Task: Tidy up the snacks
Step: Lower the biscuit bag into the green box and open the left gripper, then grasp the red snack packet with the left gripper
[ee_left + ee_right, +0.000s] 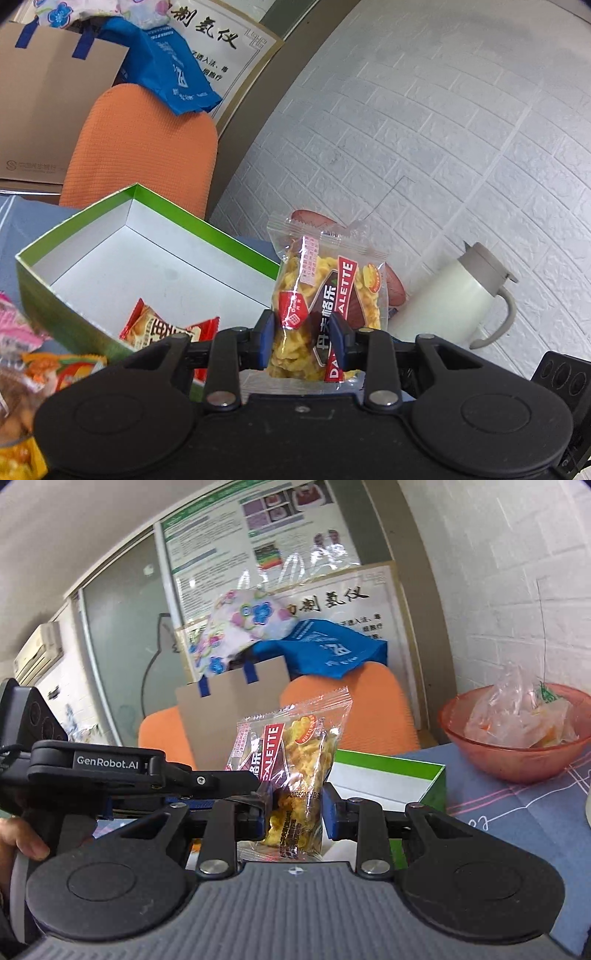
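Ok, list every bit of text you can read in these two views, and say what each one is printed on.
"GALETTE": red band on the snack packet.
"丹夫格乐": the same packet's dark label, seen from the left wrist.
"BUTTER": partly legible round badge on the packet.
"GenRobot.AI": side of the left gripper.
"制氢仪": framed sign; its smaller lines are too small to read.
Blue bag: logo unreadable.
Wall poster: blurred.

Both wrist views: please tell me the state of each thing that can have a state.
left gripper, shut on the galette packet
right gripper, galette packet between its fingers, grip unclear
green box, open, one red packet inside
white jug, lid on
red bowl, holds plastic bags
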A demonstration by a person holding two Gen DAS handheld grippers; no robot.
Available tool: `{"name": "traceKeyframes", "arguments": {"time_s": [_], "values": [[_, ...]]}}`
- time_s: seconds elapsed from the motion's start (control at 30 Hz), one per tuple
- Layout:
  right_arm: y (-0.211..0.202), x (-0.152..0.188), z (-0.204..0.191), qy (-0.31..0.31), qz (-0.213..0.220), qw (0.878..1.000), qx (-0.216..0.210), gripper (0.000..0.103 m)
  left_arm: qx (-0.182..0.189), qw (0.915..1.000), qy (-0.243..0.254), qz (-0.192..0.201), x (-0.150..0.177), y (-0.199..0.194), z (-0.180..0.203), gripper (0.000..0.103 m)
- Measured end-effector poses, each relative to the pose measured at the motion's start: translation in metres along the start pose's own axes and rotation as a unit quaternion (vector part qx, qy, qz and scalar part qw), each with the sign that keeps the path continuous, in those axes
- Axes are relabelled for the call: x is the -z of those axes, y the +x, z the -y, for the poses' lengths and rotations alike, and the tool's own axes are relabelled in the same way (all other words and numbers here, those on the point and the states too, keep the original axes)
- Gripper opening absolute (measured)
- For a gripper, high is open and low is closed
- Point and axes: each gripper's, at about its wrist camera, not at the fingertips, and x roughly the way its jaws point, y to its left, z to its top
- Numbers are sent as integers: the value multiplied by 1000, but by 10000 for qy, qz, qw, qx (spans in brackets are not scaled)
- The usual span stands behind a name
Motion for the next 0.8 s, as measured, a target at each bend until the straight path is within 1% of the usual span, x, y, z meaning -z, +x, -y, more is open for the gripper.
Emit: {"name": "traceKeyframes", "arguments": {"time_s": [0.23,0.27,0.3,0.33,0.37,0.4,0.43,0.47,0.53,0.63,0.7,0.8], "values": [[29,10,20,96,-197,9997,50,50,-220,9993,-200,-208,0,32,-22,29],[32,12,22,96,-220,9997,52,50,-242,9993,-207,-213,1,35,-24,31],[35,15,23,89,-246,9996,57,50,-270,9992,-213,-214,3,38,-26,48],[37,18,23,58,-285,9996,67,52,-304,9991,-210,-215,5,39,-27,92],[40,20,23,-13,-343,9994,108,54,-370,9989,-186,-228,7,40,-28,103],[42,23,21,-136,-375,9990,191,60,-468,9986,-148,-214,8,38,-27,103],[43,25,19,-308,-407,9982,309,83,-564,9983,-86,-141,10,33,-25,103],[42,26,16,-503,-402,9967,487,102,-548,9985,-19,-89,10,26,-23,103],[33,26,12,-800,-206,9940,721,103,-385,9992,39,-18,11,11,-19,103],[10,17,8,-789,-62,9931,864,103,-458,9987,11,202,14,-21,-9,103],[-10,13,6,-606,47,9950,791,103,-503,9983,35,277,21,-44,0,103],[-41,16,2,-333,122,9977,574,103,-604,9978,-85,242,39,-72,6,103]]}}
